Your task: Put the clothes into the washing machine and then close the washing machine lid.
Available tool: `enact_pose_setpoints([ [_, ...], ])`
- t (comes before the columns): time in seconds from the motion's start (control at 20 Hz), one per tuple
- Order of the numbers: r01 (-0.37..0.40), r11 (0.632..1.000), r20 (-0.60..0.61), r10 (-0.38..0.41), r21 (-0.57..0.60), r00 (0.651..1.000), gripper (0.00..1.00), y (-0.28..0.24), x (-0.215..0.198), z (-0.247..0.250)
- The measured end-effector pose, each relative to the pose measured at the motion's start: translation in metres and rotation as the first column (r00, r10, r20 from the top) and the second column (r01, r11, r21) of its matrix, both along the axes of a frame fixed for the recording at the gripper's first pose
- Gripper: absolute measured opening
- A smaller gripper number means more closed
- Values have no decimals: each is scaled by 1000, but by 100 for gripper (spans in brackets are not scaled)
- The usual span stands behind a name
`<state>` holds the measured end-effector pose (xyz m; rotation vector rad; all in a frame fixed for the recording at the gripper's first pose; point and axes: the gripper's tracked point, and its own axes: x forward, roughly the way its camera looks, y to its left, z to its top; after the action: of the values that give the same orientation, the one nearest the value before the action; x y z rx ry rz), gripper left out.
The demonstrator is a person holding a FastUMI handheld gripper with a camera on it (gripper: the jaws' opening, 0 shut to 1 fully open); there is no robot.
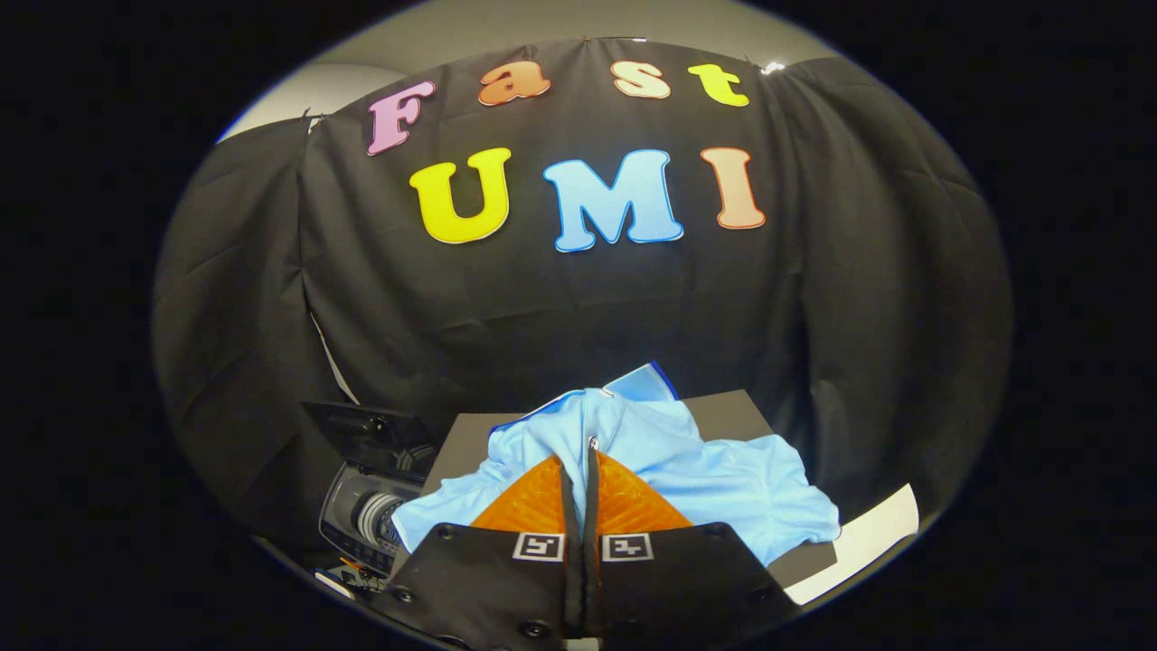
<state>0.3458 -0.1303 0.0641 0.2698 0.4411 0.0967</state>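
Observation:
A light blue garment [723,479] lies bunched on a dark board [728,409], with a fold of it drawn up between my orange fingers [624,502]. My gripper [578,459] is shut on that fold, its tips pressed together with cloth pinched at the very front. The rest of the garment spreads out to both sides of the fingers and beyond them. To the left of the fingers and lower down stands a small toy washing machine [362,520] with its round drum opening facing up. Its dark lid [366,432] stands raised behind the opening.
A white sheet [863,538] pokes out from under the board to the right of the garment. The booth's black cloth wall [578,307] hangs close behind the board and the washing machine.

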Motion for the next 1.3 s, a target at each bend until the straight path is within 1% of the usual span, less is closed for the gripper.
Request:
enact_pose_setpoints([
  [0.25, 12, 1000, 51, -12, -7, 999, 1, 18, -3, 35],
  [0.4, 21, 1000, 81, -20, -15, 997, 1, 41, -7, 56],
  [0.7, 13, 1000, 113, -11, -18, 994, 1, 89, -17, 86],
  [1.0, -30, 999, 139, 33, -22, 990, 1, 142, -22, 108],
  [1.3, -99, 995, 162, 100, -13, 982, 1, 199, -24, 127],
])
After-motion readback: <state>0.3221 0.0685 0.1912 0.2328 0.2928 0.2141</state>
